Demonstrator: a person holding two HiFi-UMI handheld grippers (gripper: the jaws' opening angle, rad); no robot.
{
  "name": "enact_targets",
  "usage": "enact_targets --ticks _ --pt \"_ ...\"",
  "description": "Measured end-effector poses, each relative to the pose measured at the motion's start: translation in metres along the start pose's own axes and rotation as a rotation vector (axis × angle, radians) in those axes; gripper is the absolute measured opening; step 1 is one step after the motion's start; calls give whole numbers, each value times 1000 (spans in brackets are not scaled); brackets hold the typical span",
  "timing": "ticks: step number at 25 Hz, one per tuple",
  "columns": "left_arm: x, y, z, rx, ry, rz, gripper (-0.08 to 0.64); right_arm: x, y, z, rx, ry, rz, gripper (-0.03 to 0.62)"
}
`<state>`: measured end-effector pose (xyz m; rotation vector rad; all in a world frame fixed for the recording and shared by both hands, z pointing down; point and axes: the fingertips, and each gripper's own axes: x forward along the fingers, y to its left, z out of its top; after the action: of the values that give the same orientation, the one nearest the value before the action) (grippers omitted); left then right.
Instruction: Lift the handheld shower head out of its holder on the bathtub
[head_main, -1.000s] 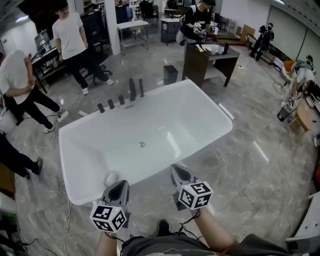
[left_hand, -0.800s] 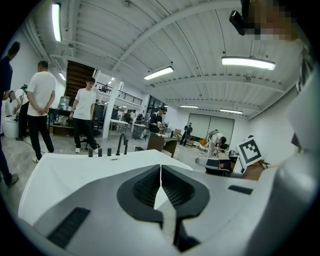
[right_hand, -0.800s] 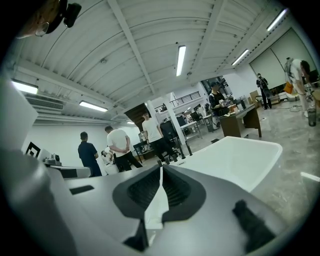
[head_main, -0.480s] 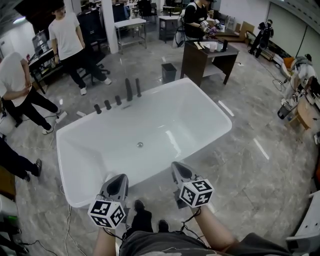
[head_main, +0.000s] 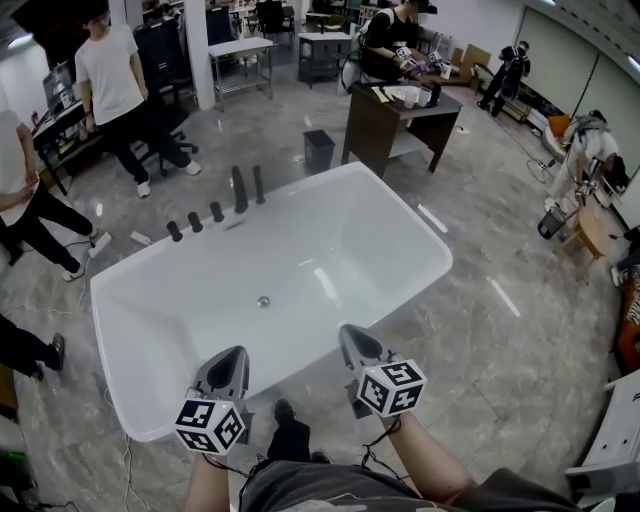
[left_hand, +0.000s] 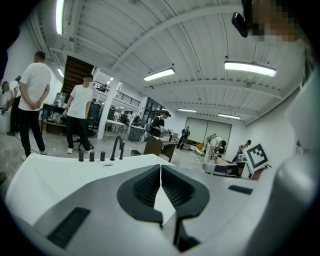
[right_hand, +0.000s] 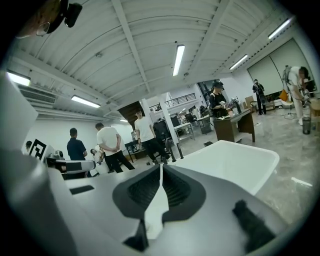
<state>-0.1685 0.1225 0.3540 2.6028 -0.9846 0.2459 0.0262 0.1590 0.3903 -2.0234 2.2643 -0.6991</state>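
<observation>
While left gripper (head_main: 233, 357) and right gripper (head_main: 351, 335) hang at near edge of bathtub (head_main: 332, 236), jaws of each pressed together — nothing between. Shower head (head_main: 258, 184) upright in holder on far rim, beside faucet (head_main: 240, 190) — well apart from both grippers.

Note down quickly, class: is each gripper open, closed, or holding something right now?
Left gripper: closed, holding nothing.
Right gripper: closed, holding nothing.
</observation>
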Motion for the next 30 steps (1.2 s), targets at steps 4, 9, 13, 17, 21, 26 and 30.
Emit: enact_targets --ticks 4,9,13,17,21,26,30 --pt "34 25 11 -7 4 -24 17 32 -17 11 4 2 -40 31" --pt "71 60 28 -14 1 -35 17 78 -28 26 -2 5 -66 31" --pt "97 87 45 -22 3 -45 17 115 -30 45 -21 7 -75 31" --pt "117 112 57 -43 2 -51 17 143 -30 54 -39 26 -85 31" --pt "137 137 63 -70 -2 -63 17 169 -34 57 -57 45 -101 31" --pt "155 160 62 -76 16 -63 17 201 -44 62 -42 37 -116 31" --pt "166 173 60 -105 25 -39 17 222 -57 75 -57 24 -111 32"
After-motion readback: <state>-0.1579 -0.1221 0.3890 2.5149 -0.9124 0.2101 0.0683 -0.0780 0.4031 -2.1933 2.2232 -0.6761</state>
